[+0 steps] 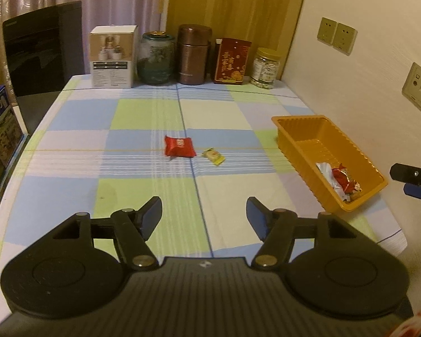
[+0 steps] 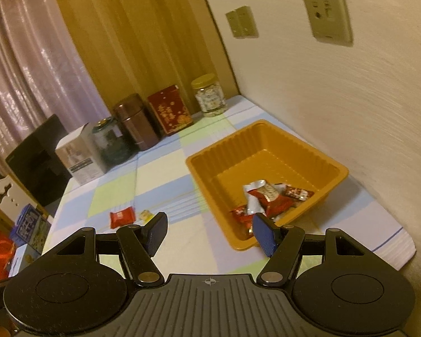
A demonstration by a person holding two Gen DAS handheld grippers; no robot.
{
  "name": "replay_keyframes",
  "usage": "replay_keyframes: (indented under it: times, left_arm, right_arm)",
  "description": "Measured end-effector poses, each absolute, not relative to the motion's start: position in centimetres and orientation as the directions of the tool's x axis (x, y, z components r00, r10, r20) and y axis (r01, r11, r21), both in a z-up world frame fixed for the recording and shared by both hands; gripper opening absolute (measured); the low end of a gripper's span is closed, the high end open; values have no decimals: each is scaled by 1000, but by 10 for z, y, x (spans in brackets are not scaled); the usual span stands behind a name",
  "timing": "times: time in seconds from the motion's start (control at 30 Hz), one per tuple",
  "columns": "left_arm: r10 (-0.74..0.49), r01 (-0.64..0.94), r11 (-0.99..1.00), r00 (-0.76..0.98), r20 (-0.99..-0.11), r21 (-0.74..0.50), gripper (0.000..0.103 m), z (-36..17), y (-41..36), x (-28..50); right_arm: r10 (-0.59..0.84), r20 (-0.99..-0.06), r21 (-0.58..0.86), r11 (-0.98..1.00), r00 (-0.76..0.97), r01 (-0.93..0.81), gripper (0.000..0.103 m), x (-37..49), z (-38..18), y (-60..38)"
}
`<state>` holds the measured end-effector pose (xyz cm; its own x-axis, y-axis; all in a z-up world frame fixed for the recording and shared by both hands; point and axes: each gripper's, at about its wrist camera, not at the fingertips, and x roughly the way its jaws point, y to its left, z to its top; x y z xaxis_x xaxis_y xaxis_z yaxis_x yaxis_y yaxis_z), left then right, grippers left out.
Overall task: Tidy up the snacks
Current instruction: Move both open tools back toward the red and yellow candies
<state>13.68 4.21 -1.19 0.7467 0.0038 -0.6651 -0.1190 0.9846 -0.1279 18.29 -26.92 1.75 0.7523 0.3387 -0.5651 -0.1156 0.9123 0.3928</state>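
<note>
Left gripper [image 1: 204, 215]: fingers spread, empty.
Right gripper [image 2: 210, 231]: fingers spread, empty, at the orange tray [image 2: 340, 170].
Red packet [image 1: 180, 146]: left of the tray.
Yellow candy [image 1: 213, 156]: beside it.

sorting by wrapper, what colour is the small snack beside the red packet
Yellow small snack, clearest in the left wrist view.

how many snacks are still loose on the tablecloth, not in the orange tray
2: a red packet mid-table and a small yellow packet just to its right, toward the orange tray. Both lie apart from each other; none looks hidden.
</note>
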Motion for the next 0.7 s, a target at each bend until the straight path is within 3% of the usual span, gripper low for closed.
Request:
replay_keyframes:
  times: [0.7]
  left_arm:
    - [35, -156, 980, 744, -667, -124, 66, -24, 78, 142]
  right_arm:
    - [372, -585, 335, 920, 721, -203, 67, 192, 14, -222]
